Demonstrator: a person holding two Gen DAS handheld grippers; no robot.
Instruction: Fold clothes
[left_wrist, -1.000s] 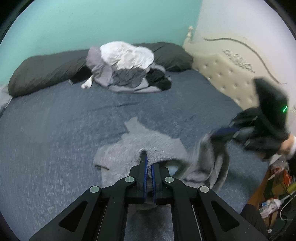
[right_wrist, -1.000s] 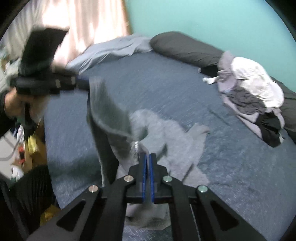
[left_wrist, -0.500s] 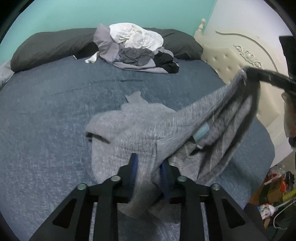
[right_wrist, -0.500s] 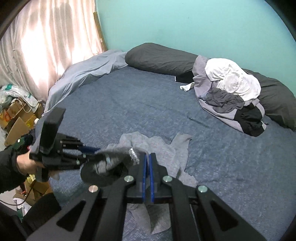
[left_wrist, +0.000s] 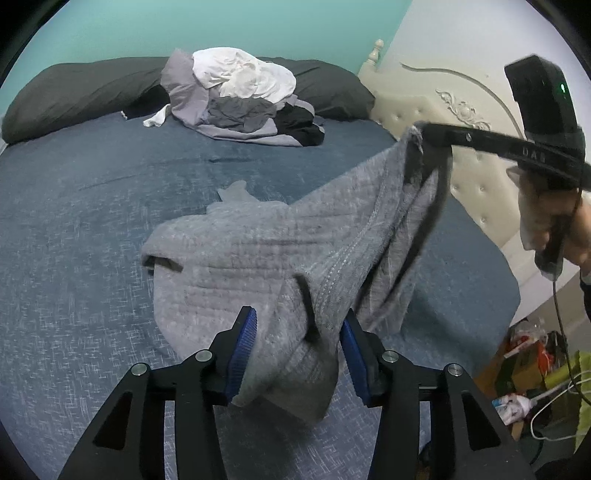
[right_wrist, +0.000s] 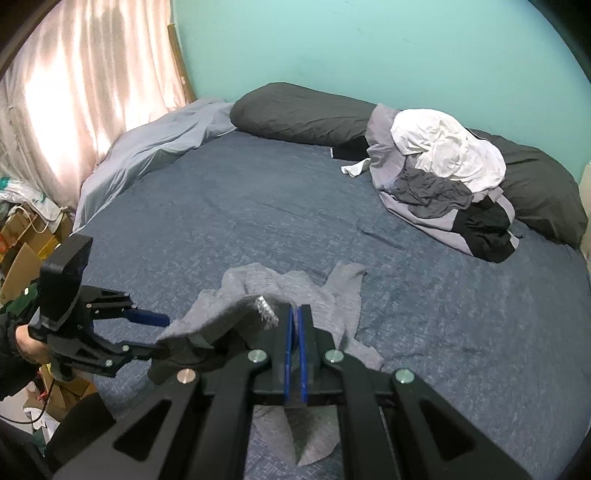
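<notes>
A grey knit garment (left_wrist: 240, 251) lies partly on the blue bed (left_wrist: 74, 206), with one edge lifted up to the right. My right gripper (left_wrist: 419, 134) is shut on that raised edge; its own view shows the blue pads (right_wrist: 295, 314) pinched together on the cloth (right_wrist: 280, 284). My left gripper (left_wrist: 297, 347) is low over the bed near the front. Its jaws are opening, and a loose fold of the garment hangs between the blue pads without being pinched. In the right wrist view the left gripper (right_wrist: 164, 334) shows at the left with its fingers apart.
A pile of white, grey and black clothes (left_wrist: 240, 96) sits at the far side of the bed against dark pillows (left_wrist: 74, 92). A cream tufted headboard (left_wrist: 461, 122) stands to the right. There are curtains (right_wrist: 74, 81), a pale blanket (right_wrist: 147, 147) and boxes (right_wrist: 26, 236) on the left.
The left jaws went from shut on the garment to wide apart, and that gripper sank toward the bed. The right gripper rose and drew the garment's edge up, still shut.
</notes>
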